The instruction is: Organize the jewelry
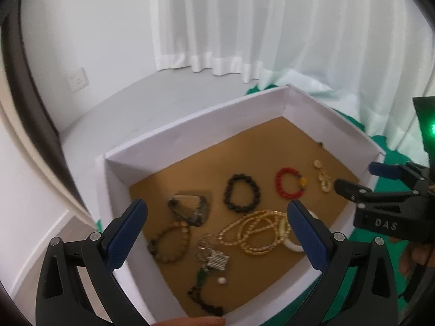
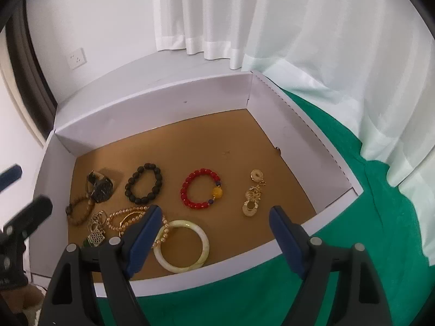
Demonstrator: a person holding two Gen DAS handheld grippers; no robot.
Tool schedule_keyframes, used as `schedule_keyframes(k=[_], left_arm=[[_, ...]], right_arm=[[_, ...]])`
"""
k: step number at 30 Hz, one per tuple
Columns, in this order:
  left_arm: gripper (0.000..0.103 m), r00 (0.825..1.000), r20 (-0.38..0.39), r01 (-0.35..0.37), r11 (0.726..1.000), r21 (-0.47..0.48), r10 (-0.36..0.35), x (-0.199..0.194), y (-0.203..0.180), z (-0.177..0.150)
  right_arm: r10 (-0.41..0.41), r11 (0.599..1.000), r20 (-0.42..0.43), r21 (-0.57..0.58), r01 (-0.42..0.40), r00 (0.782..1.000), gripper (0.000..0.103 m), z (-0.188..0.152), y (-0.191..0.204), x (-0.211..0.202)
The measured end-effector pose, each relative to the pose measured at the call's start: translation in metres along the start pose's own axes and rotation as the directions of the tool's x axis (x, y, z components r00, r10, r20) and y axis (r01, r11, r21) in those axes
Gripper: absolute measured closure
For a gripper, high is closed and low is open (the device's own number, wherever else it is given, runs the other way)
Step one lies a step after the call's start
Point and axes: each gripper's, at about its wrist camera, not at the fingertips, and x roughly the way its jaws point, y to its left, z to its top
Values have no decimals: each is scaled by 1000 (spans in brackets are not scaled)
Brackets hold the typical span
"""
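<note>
Both the left tongs (image 1: pixel 217 233) and right tongs (image 2: pixel 214 240) hang apart and hold nothing above the white cardboard box (image 2: pixel 152 103), where all the jewelry lies on the brown floor. Along the box's middle, the matte black bead bracelet (image 2: pixel 144 183), glossy red bead bracelet (image 2: pixel 201 191) and gold filigree pendant (image 2: pixel 252 197) sit spaced apart; nearer its front-left corner, gold bead strands (image 1: pixel 252 231) tangle with the smooth pale jade bangle (image 2: pixel 181 245). That would fit sorting midway or nearly done; any pick from the tangle calls for care.
</note>
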Motion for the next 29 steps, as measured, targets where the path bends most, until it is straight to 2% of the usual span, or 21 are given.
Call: schedule_keyframes(k=[4, 16, 24, 27, 29], left_arm=[[1, 999, -1, -32, 999, -19, 32, -2, 4, 0], [1, 999, -37, -29, 996, -85, 26, -1, 17, 0], [1, 999, -30, -40, 995, -86, 38, 0, 16, 1], [1, 1000, -9, -29, 995, -92, 28, -2, 15, -1], [1, 999, 8, -47, 995, -85, 48, -5, 13, -2]], right_arm=[[-17, 999, -3, -28, 17, 1000, 21, -1, 10, -1], [-33, 998, -19, -56, 32, 999, 21, -2, 28, -3], [-49, 997, -1, -58, 49, 999, 21, -2, 27, -4], [-43, 998, -6, -49, 43, 999, 21, -2, 24, -2], [-43, 998, -7, -50, 42, 999, 20, -2, 23, -1]])
